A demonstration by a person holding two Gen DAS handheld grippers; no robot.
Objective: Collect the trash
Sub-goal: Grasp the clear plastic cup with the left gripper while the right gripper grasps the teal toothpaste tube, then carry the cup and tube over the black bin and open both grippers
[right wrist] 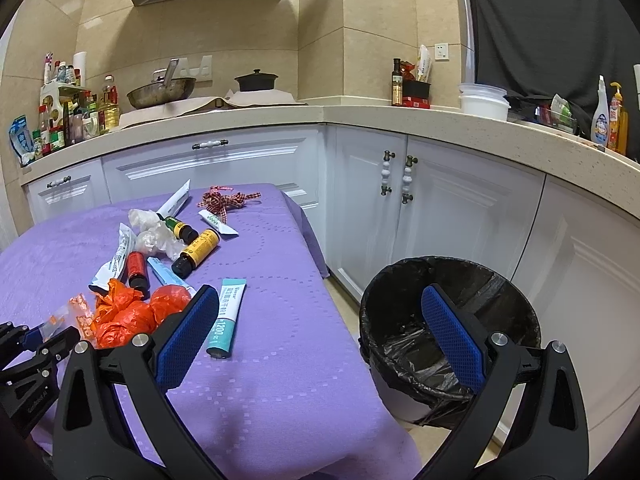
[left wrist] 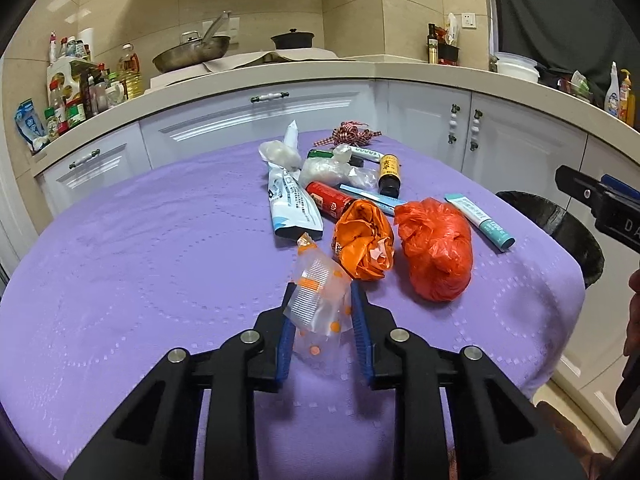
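Note:
A clear plastic wrapper with orange dots (left wrist: pixel 316 300) stands between the blue pads of my left gripper (left wrist: pixel 322 300), which is shut on it just above the purple table (left wrist: pixel 120 280). Beyond it lie a crumpled orange bag (left wrist: pixel 364 240), a red bag (left wrist: pixel 436 248), a teal tube (left wrist: pixel 480 220), a white pouch (left wrist: pixel 292 204), small bottles and clear plastic scraps. My right gripper (right wrist: pixel 319 292) is open and holds nothing; it hangs over the table's right edge beside the black-lined bin (right wrist: pixel 448 272). In the right wrist view the left gripper (right wrist: pixel 36 336) shows at far left.
The bin stands on the floor between the table and the white corner cabinets (right wrist: pixel 440 208). A checked ribbon (left wrist: pixel 352 132) lies at the table's far end. The counter (right wrist: pixel 360 114) behind carries a wok, a pot, bottles and tubs.

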